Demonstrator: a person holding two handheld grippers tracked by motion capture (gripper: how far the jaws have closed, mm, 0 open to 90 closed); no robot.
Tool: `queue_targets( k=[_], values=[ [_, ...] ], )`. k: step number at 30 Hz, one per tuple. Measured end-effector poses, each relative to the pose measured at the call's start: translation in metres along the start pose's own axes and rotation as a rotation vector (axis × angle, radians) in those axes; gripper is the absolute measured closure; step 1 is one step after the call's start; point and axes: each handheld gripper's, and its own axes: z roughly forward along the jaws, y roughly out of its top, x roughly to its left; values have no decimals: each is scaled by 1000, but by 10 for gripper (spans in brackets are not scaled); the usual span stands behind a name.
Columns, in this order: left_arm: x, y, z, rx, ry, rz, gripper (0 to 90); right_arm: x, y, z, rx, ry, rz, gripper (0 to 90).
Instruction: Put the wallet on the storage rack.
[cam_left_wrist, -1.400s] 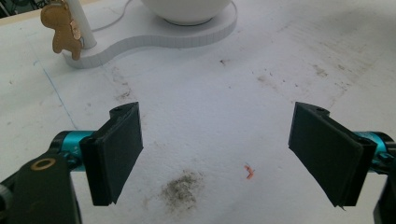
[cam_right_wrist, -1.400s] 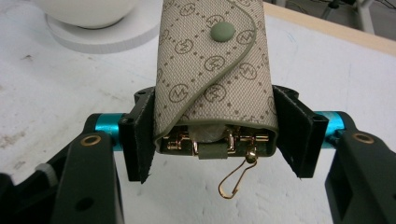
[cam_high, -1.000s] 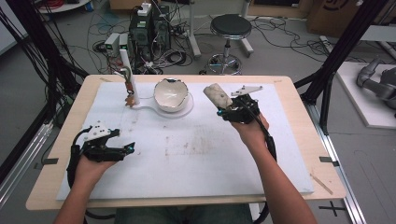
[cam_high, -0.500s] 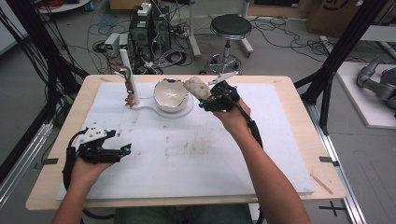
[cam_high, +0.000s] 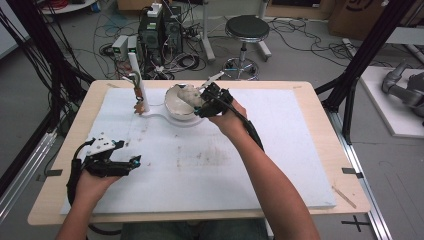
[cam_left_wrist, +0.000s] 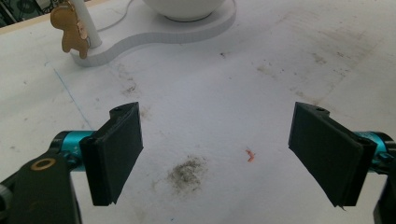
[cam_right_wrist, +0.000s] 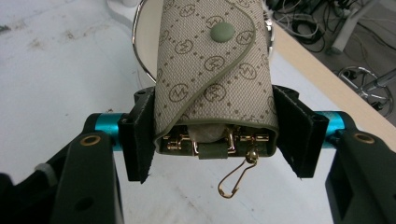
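1. Over the white bowl (cam_high: 179, 102) at the far side of the tabletop (cam_high: 310, 165), your right tool (cam_high: 204, 104) has its jaws clamped on a monogrammed key pouch (cam_right_wrist: 215, 70), one jaw on each long side near its open end.
2. Judge the pouch as light and soft: woven-looking canvas with a green trim and a snap button (cam_right_wrist: 222, 32). It should give under pressure, so a firm squeeze is safe, but it may bulge or fold rather than stay flat.
3. Note the brass key hooks (cam_right_wrist: 212, 138) inside the open end, with one loose clip (cam_right_wrist: 236, 179) dangling below. That clip can swing and catch on the bowl's rim, so watch it if you lower the pouch.
4. Keep your hold across the flanks, as you have it. The textured fabric looks grippy rather than slick; the metal fittings would be the poor place to pinch.
5. Treat the bowl as the fragile thing here. It sits on a white base (cam_left_wrist: 159, 37) that also carries a post (cam_high: 137, 75) with a small brown charm (cam_left_wrist: 70, 28) hanging from it.
6. Near the front left of the tabletop, your left tool (cam_left_wrist: 217, 154) hangs just above the stained white mat (cam_high: 210, 165) with its jaws wide apart and nothing between them.
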Motion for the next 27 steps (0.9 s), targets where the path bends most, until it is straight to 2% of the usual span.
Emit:
queue_targets(
  k=[8, 12, 18, 23, 27],
  values=[
    [3, -2, 0, 2, 3, -12, 176, 12, 11, 18, 58, -14, -72, 371],
    [2, -2, 0, -2, 2, -17, 176, 13, 16, 25, 90, -18, -79, 371],
    [3, -2, -1, -1, 11, -10, 176, 13, 19, 34, 108, -23, -67, 369],
    [4, -3, 0, 4, 12, -8, 176, 11, 19, 41, 115, -22, -68, 364],
    [5, -3, -1, 4, 21, -10, 176, 12, 20, 46, 100, -34, -51, 358]
  ],
)
